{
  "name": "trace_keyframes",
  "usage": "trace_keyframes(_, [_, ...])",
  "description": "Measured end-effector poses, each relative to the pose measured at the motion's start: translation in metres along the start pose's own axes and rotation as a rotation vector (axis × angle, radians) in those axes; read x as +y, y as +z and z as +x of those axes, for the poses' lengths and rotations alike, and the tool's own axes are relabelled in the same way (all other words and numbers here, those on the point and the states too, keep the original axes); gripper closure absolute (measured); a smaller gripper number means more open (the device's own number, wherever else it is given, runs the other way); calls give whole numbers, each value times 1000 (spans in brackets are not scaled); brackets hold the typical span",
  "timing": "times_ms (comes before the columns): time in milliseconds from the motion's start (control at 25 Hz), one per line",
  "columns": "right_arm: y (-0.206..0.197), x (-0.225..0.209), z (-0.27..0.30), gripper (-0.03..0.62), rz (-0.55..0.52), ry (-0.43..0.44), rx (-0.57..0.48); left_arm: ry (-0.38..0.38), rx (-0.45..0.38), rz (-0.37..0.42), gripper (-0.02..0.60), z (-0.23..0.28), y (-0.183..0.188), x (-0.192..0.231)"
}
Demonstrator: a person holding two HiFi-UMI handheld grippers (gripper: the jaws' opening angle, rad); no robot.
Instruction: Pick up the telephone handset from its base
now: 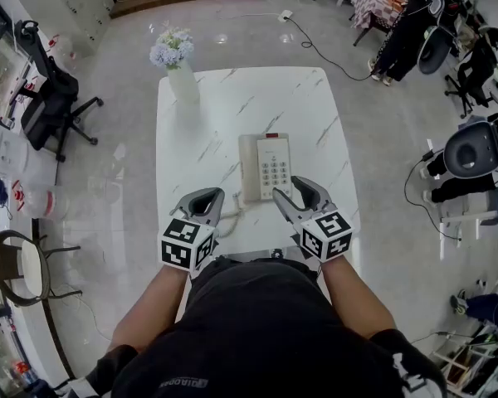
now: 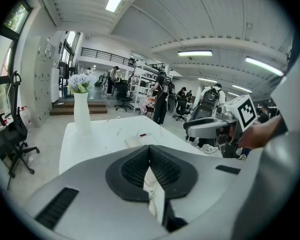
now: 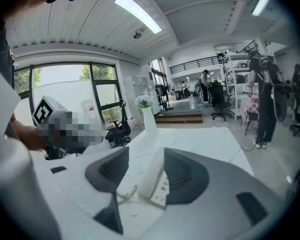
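A cream telephone base (image 1: 275,166) lies in the middle of the white marble table (image 1: 232,106), and its handset (image 1: 249,169) rests in the cradle on the base's left side. A coiled cord (image 1: 229,213) trails from it toward the near edge. My right gripper (image 1: 285,186) is open at the phone's near end. In the right gripper view its jaws (image 3: 146,152) stand apart, the handset (image 3: 151,176) lies just ahead between them, and no pad presses on it. My left gripper (image 1: 217,194) hovers left of the phone, shut (image 2: 149,148) and empty.
A white vase of pale flowers (image 1: 181,75) stands at the table's far left corner. A black office chair (image 1: 50,98) sits on the floor to the left. Chairs and a standing person (image 1: 407,31) are at the far right. A cable (image 1: 315,44) runs across the floor beyond the table.
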State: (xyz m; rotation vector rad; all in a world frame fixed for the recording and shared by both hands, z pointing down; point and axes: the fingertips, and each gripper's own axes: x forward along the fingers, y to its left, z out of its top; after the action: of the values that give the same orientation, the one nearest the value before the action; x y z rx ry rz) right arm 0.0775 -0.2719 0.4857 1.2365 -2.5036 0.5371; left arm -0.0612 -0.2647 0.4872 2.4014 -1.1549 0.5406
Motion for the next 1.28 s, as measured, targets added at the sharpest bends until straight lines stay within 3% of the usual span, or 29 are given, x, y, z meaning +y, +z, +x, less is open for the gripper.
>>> trace_keyframes(720, [0, -11, 15, 391, 37, -34, 30, 9, 1, -9, 580, -1, 0, 12])
trace_keyframes(1280, [-42, -8, 103, 391, 100, -64, 224, 50, -8, -56, 580, -25, -18, 44])
